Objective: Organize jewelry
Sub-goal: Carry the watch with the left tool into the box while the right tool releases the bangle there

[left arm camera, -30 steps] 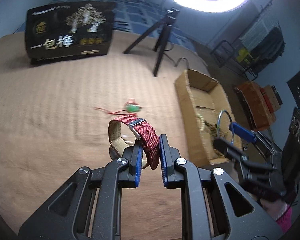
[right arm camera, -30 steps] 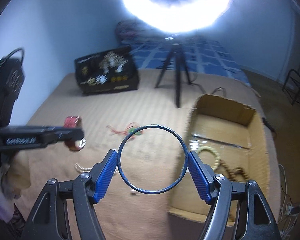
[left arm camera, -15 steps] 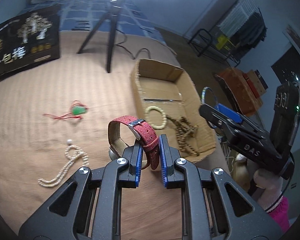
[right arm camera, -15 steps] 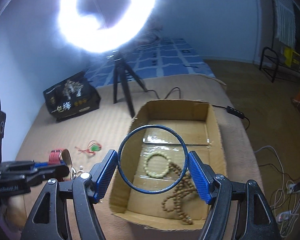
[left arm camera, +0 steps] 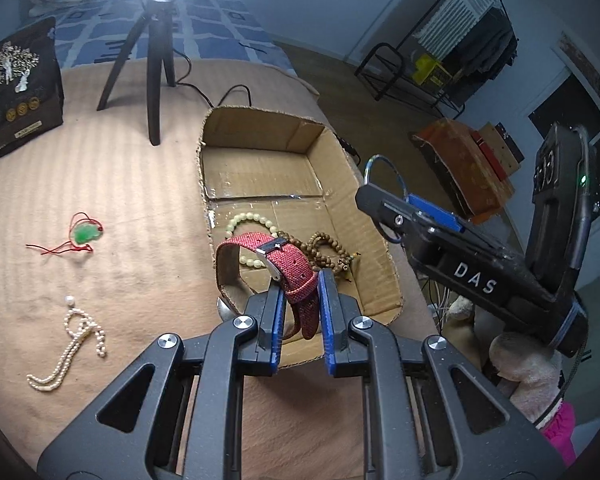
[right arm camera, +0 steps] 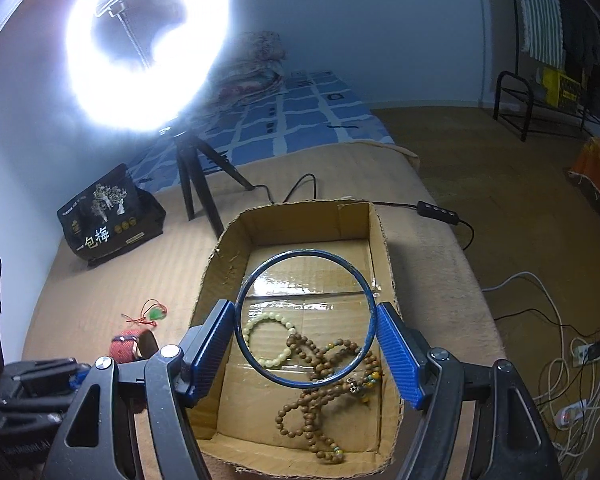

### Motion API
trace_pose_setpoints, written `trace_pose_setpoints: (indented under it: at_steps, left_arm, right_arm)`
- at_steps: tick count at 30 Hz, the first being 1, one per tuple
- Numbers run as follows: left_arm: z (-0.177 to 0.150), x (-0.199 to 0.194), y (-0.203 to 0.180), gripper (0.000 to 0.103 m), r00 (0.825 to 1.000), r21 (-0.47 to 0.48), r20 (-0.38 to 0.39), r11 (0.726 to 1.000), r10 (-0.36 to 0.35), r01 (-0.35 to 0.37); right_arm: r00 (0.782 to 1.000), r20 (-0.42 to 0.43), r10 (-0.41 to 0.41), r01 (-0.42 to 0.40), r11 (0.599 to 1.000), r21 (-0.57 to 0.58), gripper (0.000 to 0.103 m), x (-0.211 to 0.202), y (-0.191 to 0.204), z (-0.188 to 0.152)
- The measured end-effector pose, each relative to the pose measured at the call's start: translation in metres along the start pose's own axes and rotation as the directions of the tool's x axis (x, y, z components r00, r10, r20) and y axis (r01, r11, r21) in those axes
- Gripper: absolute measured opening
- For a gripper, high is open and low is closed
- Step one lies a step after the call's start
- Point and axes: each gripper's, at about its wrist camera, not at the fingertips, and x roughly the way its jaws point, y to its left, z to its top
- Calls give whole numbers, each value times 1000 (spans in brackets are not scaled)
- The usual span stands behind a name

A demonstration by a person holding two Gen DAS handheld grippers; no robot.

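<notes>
While left fingers (left arm camera: 300, 300) clamp one red watch (left arm camera: 288, 268), right fingers (right arm camera: 306, 340) grip one blue bangle (right arm camera: 305, 319), two bracelets boxed.

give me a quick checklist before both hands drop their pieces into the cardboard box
1. Left gripper clamped on red watch strap: ok.
2. Right gripper holding blue bangle across its rim: ok.
3. Bangle above the cardboard box: ok.
4. Watch fully over the box: cannot tell, it hangs near the box's near left edge.
5. Free floor space in box behind the pale bead bracelet and brown beads: ok.
</notes>
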Motion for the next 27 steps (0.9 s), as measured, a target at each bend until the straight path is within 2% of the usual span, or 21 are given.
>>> trace_pose_setpoints:
  at_steps: [11, 13, 15, 16, 17, 25, 27]
  left_arm:
    - [-2, 16, -8, 14, 1000, 21, -20, 1000, 14, -13]
    - [-3, 18, -9, 15, 999, 21, -32, 1000, 12, -12]
    - [-4, 19, -10, 25, 999, 22, -45, 1000, 13, -12]
    - [-4, 19, -10, 38, 999, 22, -48, 1000, 15, -14]
    - [-5, 20, -10, 46, 999, 21, -49, 1000, 15, -14]
    - [-8, 25, -10, 55, 997, 43, -77, 999, 8, -4]
    - [-8, 29, -10, 63, 995, 43, -96, 999, -4, 9]
  right_arm:
    - [1000, -12, 3, -3, 1000, 13, 74, 9, -1, 4]
    - [1000, -18, 0, 1, 1000, 21, 78, 10, -1, 4]
    - [1000, -11, -4, 4, 999, 35, 87, 8, -2, 5]
    - [1000, -5, -6, 6, 999, 42, 90, 7, -3, 5]
    - [1000, -2, -6, 6, 999, 47, 90, 7, -4, 5]
    - [1000, -12, -10, 11, 998, 69, 91, 7, -7, 4]
    - [1000, -7, -14, 15, 997, 74, 91, 5, -7, 4]
